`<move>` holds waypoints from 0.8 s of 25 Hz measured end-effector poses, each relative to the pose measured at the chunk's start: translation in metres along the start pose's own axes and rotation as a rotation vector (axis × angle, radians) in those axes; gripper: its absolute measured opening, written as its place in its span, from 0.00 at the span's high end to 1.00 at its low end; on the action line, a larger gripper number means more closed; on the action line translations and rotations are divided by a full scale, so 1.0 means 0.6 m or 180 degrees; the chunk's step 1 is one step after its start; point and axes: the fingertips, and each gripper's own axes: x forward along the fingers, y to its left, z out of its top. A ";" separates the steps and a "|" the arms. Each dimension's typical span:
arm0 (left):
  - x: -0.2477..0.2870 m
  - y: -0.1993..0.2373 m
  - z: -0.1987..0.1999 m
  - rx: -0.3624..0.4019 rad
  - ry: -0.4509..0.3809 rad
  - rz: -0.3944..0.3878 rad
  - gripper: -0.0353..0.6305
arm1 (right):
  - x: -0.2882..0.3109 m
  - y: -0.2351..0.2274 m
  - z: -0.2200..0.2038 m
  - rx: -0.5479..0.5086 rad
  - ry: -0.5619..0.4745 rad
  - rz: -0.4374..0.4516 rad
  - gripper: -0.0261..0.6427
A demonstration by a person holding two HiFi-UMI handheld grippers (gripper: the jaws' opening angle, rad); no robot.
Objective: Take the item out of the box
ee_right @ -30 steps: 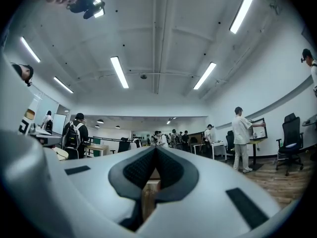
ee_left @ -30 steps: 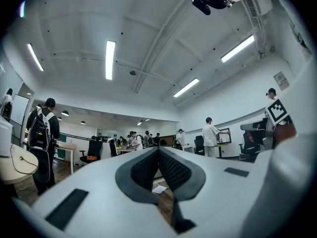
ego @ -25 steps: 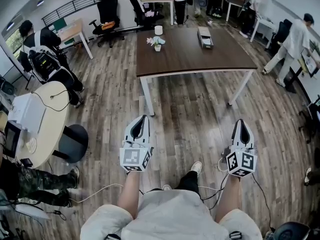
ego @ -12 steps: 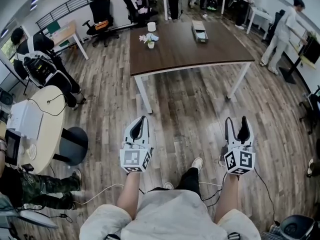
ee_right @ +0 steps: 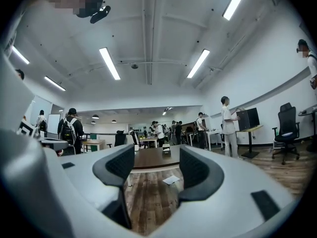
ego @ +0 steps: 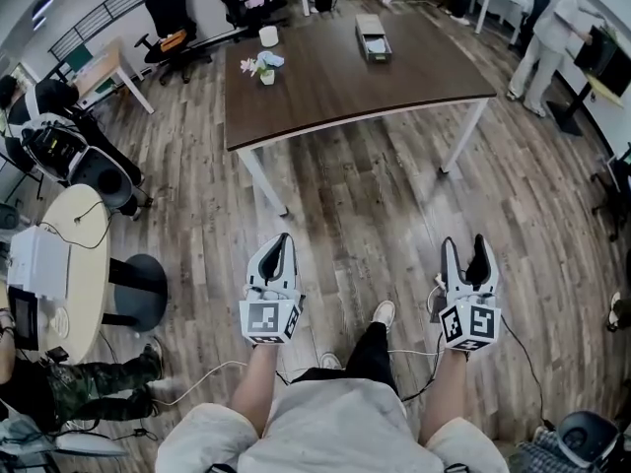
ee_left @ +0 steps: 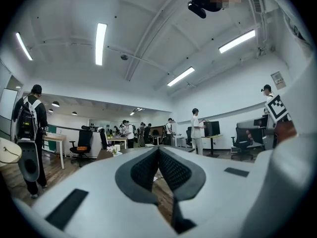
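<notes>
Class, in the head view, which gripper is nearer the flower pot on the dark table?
Left. The left gripper lines up almost directly with the flower pot, short of the dark table; the right gripper is equally far back but well off to the pot's right.

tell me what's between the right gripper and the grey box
Bare wooden plank floor, then dark brown tabletop up to the grey box, in the head view. The right gripper view also shows a white paper sheet on that floor.
</notes>
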 end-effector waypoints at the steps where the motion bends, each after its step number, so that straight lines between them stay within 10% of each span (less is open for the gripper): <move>1: 0.019 -0.005 -0.004 0.0001 0.0019 -0.0013 0.94 | 0.013 -0.012 -0.005 0.0015 0.0019 -0.0018 0.54; 20: 0.415 -0.168 0.041 0.0012 -0.0040 -0.0072 0.94 | 0.227 -0.337 0.029 0.0128 0.0010 -0.0225 0.55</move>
